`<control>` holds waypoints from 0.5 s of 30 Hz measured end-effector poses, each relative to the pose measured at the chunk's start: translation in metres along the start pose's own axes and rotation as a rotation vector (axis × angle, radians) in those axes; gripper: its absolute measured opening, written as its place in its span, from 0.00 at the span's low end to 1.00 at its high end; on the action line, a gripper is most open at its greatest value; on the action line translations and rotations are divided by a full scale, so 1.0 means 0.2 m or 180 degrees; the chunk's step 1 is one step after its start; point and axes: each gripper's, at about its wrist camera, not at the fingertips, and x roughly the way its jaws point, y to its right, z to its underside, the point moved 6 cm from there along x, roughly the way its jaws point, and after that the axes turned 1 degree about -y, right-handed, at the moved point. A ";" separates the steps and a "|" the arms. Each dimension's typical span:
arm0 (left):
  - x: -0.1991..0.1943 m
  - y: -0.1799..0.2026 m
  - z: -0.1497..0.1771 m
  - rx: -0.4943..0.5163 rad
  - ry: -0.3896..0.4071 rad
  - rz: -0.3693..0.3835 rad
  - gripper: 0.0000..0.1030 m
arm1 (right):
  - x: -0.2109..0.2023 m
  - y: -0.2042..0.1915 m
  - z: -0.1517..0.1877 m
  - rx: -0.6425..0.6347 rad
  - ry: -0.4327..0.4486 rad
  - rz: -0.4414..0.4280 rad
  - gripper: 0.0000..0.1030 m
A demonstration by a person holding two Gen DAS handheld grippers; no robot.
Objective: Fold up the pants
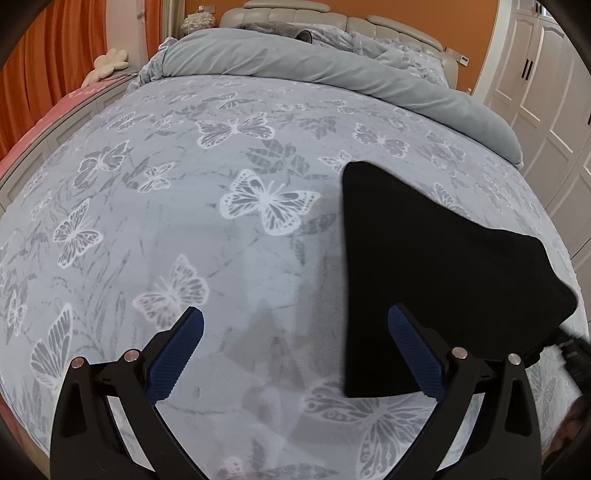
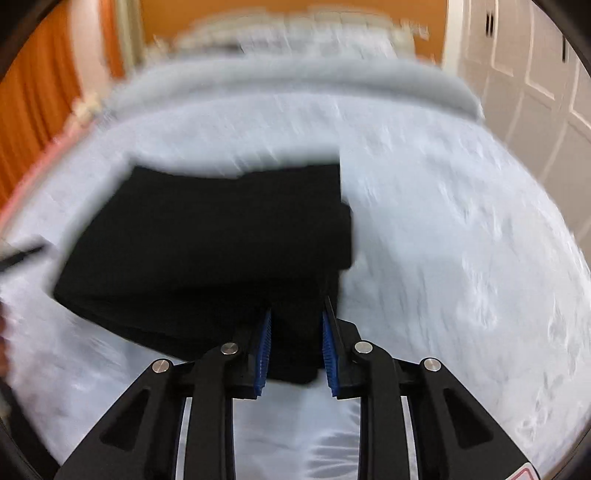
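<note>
The black pants (image 1: 424, 266) lie folded into a thick stack on the butterfly-print bed cover (image 1: 229, 206), toward its right side. My left gripper (image 1: 295, 312) hangs open above the cover, both blue pads bare. Its right finger (image 1: 417, 354) overlaps the stack's left edge in the picture, without gripping it. The right wrist view is blurred by motion. There the right gripper (image 2: 296, 308) stands narrow at the near corner of the pants (image 2: 207, 251). Black cloth fills the gap between its blue pads (image 2: 263, 350), which press on it.
A rolled grey duvet (image 1: 332, 70) and a padded headboard (image 1: 295, 14) lie at the far end of the bed. Orange curtains (image 1: 55, 55) and a pink-topped bench (image 1: 55, 122) are on the left. White wardrobe doors (image 1: 543, 92) stand on the right.
</note>
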 end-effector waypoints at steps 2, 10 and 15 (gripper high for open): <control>0.01 -0.01 0.00 -0.0012 -0.0033 -0.0008 0.95 | 0.02 0.02 0.01 0.0105 0.0018 -0.0091 0.26; -0.01 0.00 0.00 0.0035 0.0037 -0.0026 0.95 | -0.28 0.13 0.04 0.0385 0.0320 -0.0111 0.37; 0.00 0.02 0.01 0.0053 0.0037 -0.0054 0.95 | -0.30 0.17 0.04 0.0564 0.0315 -0.0224 0.43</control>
